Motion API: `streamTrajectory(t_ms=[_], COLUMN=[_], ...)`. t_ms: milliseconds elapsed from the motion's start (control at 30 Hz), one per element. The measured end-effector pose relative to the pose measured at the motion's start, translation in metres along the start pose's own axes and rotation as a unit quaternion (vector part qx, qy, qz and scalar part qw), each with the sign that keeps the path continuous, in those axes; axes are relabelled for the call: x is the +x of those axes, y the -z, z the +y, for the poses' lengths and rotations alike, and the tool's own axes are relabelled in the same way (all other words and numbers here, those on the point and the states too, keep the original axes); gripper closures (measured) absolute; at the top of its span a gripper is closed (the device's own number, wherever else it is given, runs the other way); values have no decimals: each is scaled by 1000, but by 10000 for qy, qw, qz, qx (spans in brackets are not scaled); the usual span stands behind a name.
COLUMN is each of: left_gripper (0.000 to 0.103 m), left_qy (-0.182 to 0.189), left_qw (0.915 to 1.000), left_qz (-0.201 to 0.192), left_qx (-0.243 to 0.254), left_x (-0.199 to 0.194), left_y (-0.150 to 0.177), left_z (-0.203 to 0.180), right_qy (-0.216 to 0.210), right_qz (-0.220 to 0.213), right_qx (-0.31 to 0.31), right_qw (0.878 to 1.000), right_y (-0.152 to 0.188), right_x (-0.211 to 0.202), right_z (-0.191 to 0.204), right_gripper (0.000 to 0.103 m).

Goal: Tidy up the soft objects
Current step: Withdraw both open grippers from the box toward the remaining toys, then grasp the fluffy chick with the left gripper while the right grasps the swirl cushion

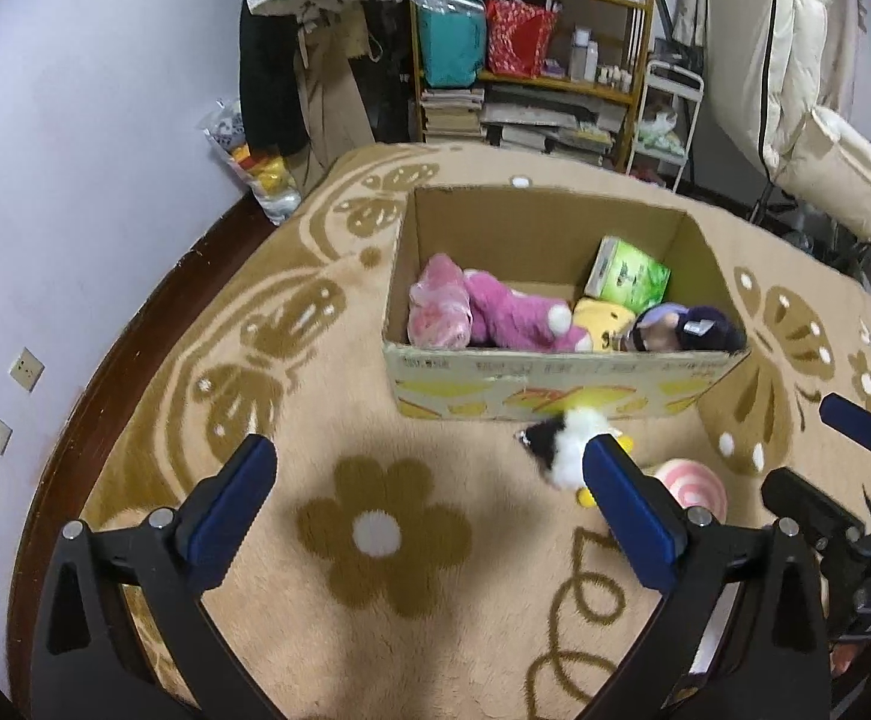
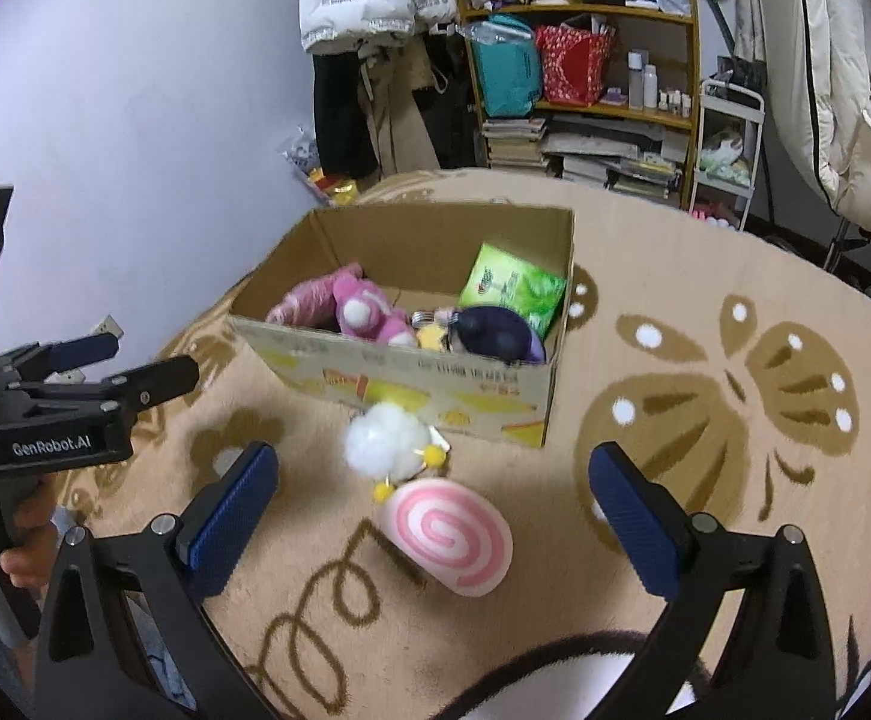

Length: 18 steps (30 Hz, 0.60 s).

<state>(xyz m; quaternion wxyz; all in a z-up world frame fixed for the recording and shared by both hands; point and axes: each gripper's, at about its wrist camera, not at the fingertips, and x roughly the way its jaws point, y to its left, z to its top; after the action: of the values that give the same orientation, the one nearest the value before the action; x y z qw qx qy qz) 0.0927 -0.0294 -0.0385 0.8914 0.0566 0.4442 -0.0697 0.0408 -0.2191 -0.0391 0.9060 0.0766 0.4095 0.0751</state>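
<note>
You're holding two sets of tongs over the beige plush carpet with brown butterfly and flower patterns (image 2: 675, 276), and both are standing wide apart, gripping nothing. Your left tongs (image 1: 429, 480) are hovering over a brown flower motif; your right tongs (image 2: 435, 483) are framing the loose toys.

Counting now: one open corrugated cardboard box with yellow printing on its front (image 1: 561, 387), and two soft things lying outside it on the carpet. The first is a fluffy white-and-black plush with small yellow feet (image 2: 390, 441), sitting just in front of the box's near wall. The second is a smooth, rounded pink-and-white swirl cushion (image 2: 450, 534), lying just beside that plush and closer to you, between the blue ribbed pads of your right tongs. From the left wrist view, both are sitting off behind the right-hand finger of the left tongs.

Inside the box you're looking at five items: a pale pink fuzzy plush (image 1: 438, 306) at the left end, a magenta furry plush (image 1: 513, 318) touching it, a yellow plush (image 1: 600, 324) next along, a dark purple rounded plush (image 1: 696, 327) at the right end, and a glossy green plastic-wrapped packet (image 1: 627, 273) leaning behind them.
</note>
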Motion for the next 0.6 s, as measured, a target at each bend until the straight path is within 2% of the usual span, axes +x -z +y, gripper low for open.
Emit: streamTrajectory(t_ms=[333,600], left_gripper=[2,2], left_qy=[28,173], left_qw=[9989,9956], left_qz=[446,899], left_qx=[151,180], left_x=[33,64], left_y=[5,7], left_z=[-13,-18], right_qy=[103,69], right_qz=[662,942], right_qx=[-14,128], right_qw=[9978,9954], right_y=[22,26], right_x=[47,69], right_z=[2,-5], right_gripper=[0,0])
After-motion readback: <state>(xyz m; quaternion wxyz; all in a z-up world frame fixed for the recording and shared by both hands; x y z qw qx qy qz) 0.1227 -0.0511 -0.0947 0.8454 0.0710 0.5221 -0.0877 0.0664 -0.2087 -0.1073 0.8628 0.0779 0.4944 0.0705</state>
